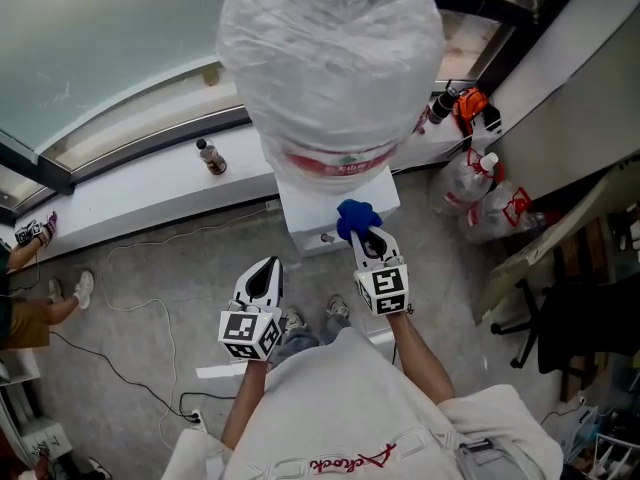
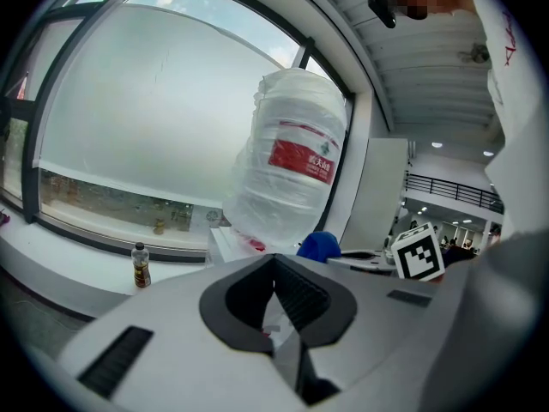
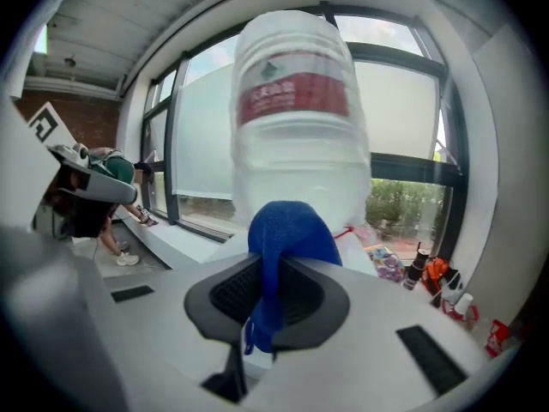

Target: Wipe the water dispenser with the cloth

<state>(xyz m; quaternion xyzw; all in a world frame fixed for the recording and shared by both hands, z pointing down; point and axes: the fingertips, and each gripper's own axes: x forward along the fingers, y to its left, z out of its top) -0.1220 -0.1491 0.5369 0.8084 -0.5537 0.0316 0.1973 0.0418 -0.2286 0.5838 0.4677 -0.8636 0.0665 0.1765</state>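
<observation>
The white water dispenser [image 1: 312,214] stands by the window sill with a big plastic-wrapped water bottle [image 1: 330,68] on top. My right gripper [image 1: 368,238] is shut on a blue cloth [image 1: 355,215], which sits at the dispenser's front top edge, just below the bottle. In the right gripper view the cloth [image 3: 285,234] hangs between the jaws of that gripper [image 3: 270,303], with the bottle [image 3: 296,136] straight ahead. My left gripper [image 1: 268,274] hovers lower and to the left, shut and holding nothing. The left gripper view has its gripper [image 2: 279,312] facing the bottle [image 2: 292,161] and the cloth [image 2: 319,245].
A small drink bottle [image 1: 210,157] stands on the sill. A person [image 1: 25,308] sits at the far left, and cables [image 1: 130,298] trail over the floor. Plastic bags [image 1: 485,193] and an orange item [image 1: 470,103] lie right of the dispenser, with a dark chair [image 1: 575,328] beyond.
</observation>
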